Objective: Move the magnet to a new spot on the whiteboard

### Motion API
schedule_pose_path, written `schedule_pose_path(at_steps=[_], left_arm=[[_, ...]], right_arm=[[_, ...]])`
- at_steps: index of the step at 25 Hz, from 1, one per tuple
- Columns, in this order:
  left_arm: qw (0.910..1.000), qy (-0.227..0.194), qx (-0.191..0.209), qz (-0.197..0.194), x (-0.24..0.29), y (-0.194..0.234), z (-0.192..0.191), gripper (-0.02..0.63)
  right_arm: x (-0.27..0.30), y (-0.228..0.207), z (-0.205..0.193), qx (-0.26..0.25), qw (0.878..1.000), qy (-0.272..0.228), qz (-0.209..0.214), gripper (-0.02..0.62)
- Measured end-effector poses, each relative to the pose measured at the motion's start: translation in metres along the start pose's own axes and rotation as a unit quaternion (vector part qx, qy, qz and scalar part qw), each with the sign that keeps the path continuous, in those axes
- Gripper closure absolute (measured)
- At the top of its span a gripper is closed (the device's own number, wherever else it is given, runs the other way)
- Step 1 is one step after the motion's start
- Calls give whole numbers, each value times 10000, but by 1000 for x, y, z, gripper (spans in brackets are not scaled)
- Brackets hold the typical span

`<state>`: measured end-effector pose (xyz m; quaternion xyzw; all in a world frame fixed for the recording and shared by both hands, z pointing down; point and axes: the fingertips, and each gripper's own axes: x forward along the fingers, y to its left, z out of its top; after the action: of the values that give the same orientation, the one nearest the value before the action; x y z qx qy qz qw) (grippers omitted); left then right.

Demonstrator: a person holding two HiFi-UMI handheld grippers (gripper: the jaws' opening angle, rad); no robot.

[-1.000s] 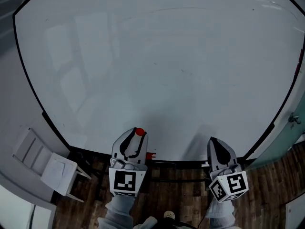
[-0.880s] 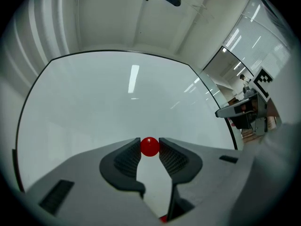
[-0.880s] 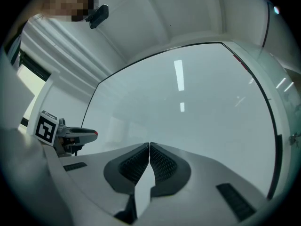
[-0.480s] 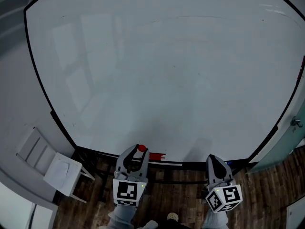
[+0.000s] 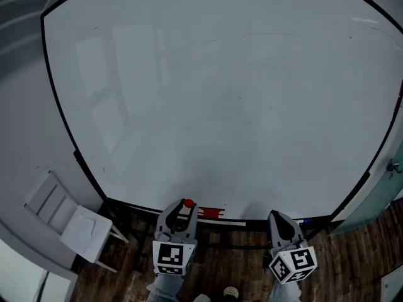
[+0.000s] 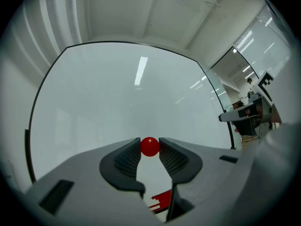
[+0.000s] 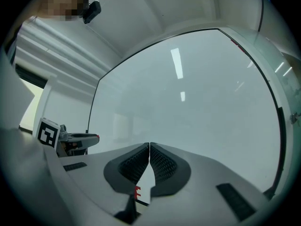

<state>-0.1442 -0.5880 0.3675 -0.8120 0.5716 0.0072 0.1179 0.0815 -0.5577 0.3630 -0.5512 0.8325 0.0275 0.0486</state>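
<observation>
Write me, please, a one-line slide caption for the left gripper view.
The left gripper pinches the red magnet between its fingers, facing the blank whiteboard.

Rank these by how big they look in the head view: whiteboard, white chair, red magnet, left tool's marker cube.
1. whiteboard
2. white chair
3. marker cube of the left tool, though it sits nearest the camera
4. red magnet

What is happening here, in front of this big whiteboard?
A person stands facing a whiteboard with a two-jaw gripper in each hand. The left gripper pinches a small red magnet at the tips of its jaws, low by the board's bottom edge. Whether the magnet touches the board cannot be told. The right gripper is shut and empty, held beside it.
</observation>
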Motion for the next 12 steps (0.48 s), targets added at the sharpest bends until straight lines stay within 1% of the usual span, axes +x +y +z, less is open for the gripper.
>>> schedule_pose_path(at_steps=[3, 6, 12], left_arm=[[9997, -153, 166, -19, 6, 7, 16, 482], [9984, -382, 413, -28, 18, 17, 41, 483], [9931, -919, 708, -181, 52, 27, 106, 483]], right_arm=[[8, 4, 15, -77, 9999, -90, 119, 568], [17, 4, 40, -227, 9988, -320, 285, 568], [35, -4, 96, -575, 9947, -710, 466, 568]])
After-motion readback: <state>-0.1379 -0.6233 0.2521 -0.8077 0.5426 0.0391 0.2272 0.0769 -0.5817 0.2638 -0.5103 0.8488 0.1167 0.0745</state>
